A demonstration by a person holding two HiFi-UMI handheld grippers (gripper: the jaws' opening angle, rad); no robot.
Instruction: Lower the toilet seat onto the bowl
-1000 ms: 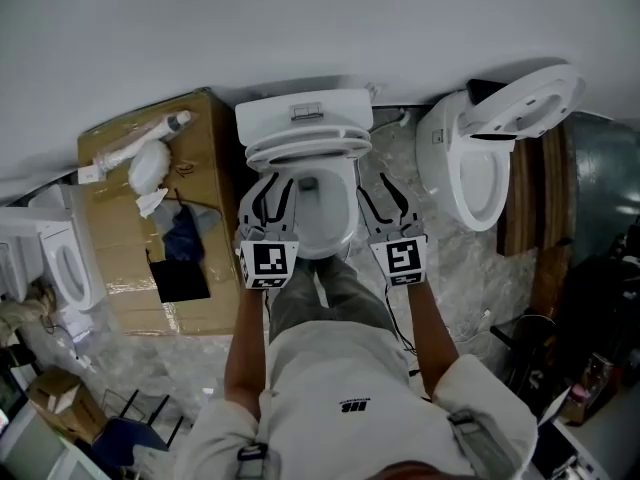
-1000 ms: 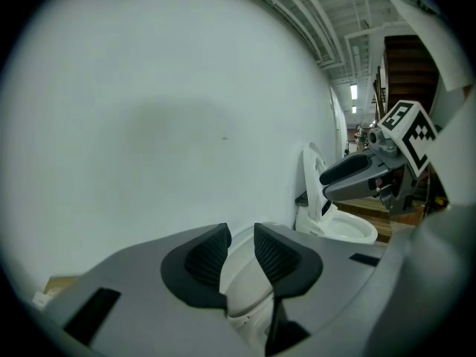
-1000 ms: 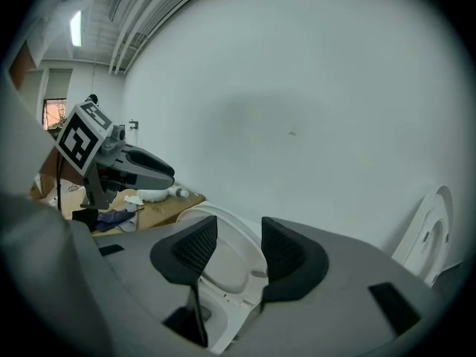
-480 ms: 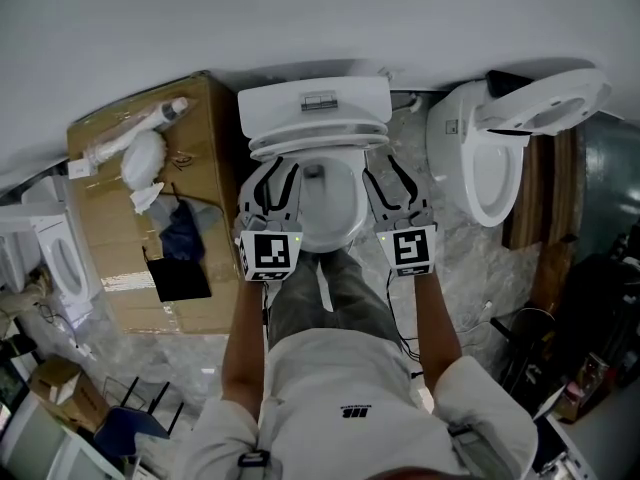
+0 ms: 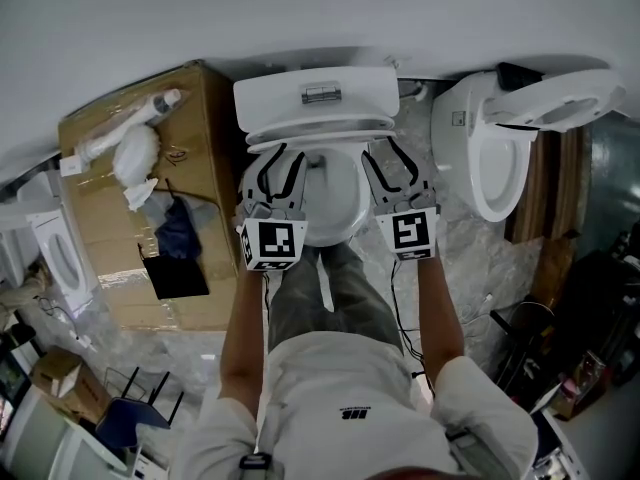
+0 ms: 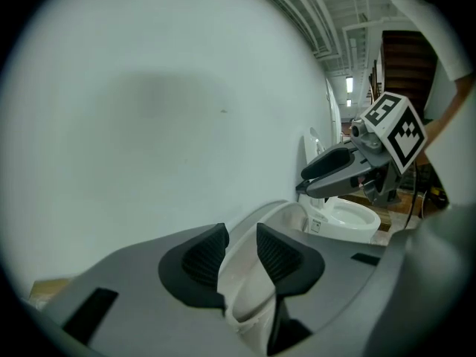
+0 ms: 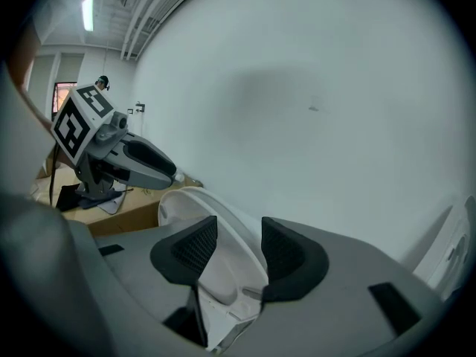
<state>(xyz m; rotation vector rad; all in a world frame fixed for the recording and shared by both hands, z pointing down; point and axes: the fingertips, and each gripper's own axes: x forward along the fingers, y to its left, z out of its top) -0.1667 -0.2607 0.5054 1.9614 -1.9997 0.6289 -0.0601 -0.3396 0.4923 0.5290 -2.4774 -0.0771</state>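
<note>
The white toilet [image 5: 330, 208] stands against the wall, with its tank [image 5: 315, 93] behind. Its seat [image 5: 315, 136] is tilted up over the bowl. My left gripper [image 5: 280, 158] grips the seat's left side and my right gripper [image 5: 388, 153] its right side. In the left gripper view the seat's rim [image 6: 247, 303] runs between the left gripper [image 6: 242, 248] pads. Those jaws have just been opening a little, and the rim still fills the gap between them. In the right gripper view the right gripper [image 7: 238, 248] is shut on the seat's rim [image 7: 223, 274].
A cardboard box [image 5: 110, 218] with rags and a dark cloth stands to the toilet's left. A second toilet [image 5: 490, 158] with its lid up stands to the right. The person's legs are in front of the bowl. Clutter lies on the floor at lower left.
Both grippers have moved forward and down with the seat, which has tilted lower over the bowl. The toilet now shows a little higher in the head view.
</note>
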